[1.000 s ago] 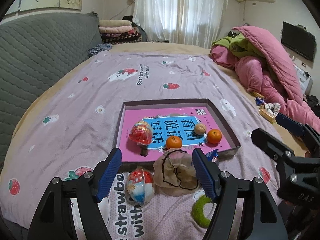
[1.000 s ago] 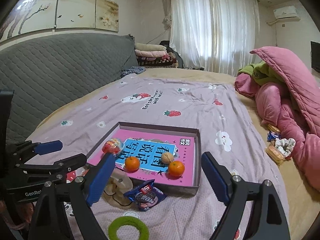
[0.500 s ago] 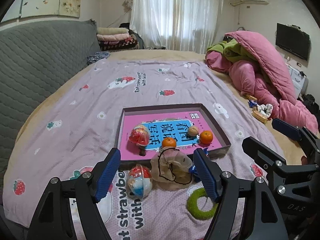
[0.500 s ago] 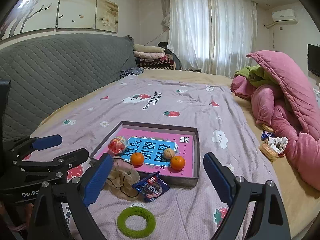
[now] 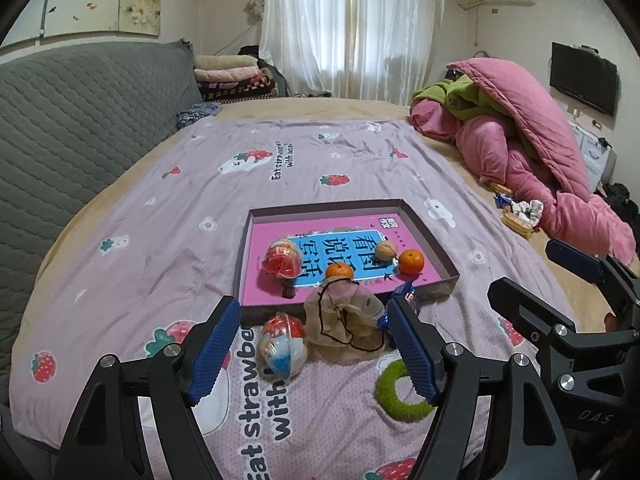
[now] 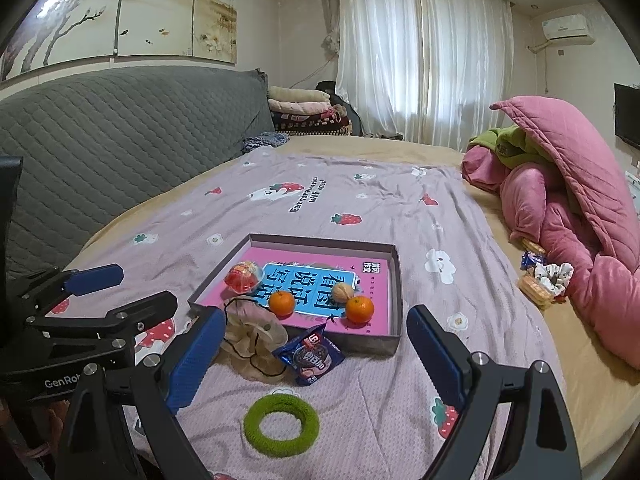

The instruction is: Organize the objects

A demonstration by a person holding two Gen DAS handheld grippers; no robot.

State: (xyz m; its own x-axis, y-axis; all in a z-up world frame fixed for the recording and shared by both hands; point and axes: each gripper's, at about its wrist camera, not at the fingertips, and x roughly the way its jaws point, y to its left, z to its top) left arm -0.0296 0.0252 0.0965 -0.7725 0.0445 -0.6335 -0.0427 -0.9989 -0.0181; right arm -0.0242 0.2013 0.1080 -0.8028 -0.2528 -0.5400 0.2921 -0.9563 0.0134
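In the left wrist view, the left claw (image 5: 314,350) hangs with its blue pads wide apart and nothing between them, above a clear toy capsule (image 5: 282,343) and a beige drawstring pouch (image 5: 345,320) that lie on the bed just in front of the shallow box (image 5: 436,248). The box already holds a second capsule (image 5: 282,258), two oranges (image 5: 339,270) and a walnut (image 5: 385,249); the green ring (image 5: 402,394) and a blue snack packet (image 5: 404,291) are outside it, the packet largely hidden behind the right pad. The risks, as I judge them: the round capsule may roll off on the soft sheet if a pad nudges it, and the limp pouch may slump out of a shallow pinch or drag its cord. The oranges sit near the front wall, so an item dropped in carelessly could knock them about. In the right wrist view, the right claw (image 6: 316,354) is likewise spread open and empty, with the packet (image 6: 310,354) and ring (image 6: 282,424) before it; the left claw stands close at its left, so the two could collide over the pouch. The surface is a bed with a lilac strawberry-print sheet (image 6: 360,200), wrinkled and yielding. Around it are a grey quilted headboard (image 6: 100,128), a heaped pink duvet (image 6: 580,216), white curtains (image 6: 420,60) and folded blankets.
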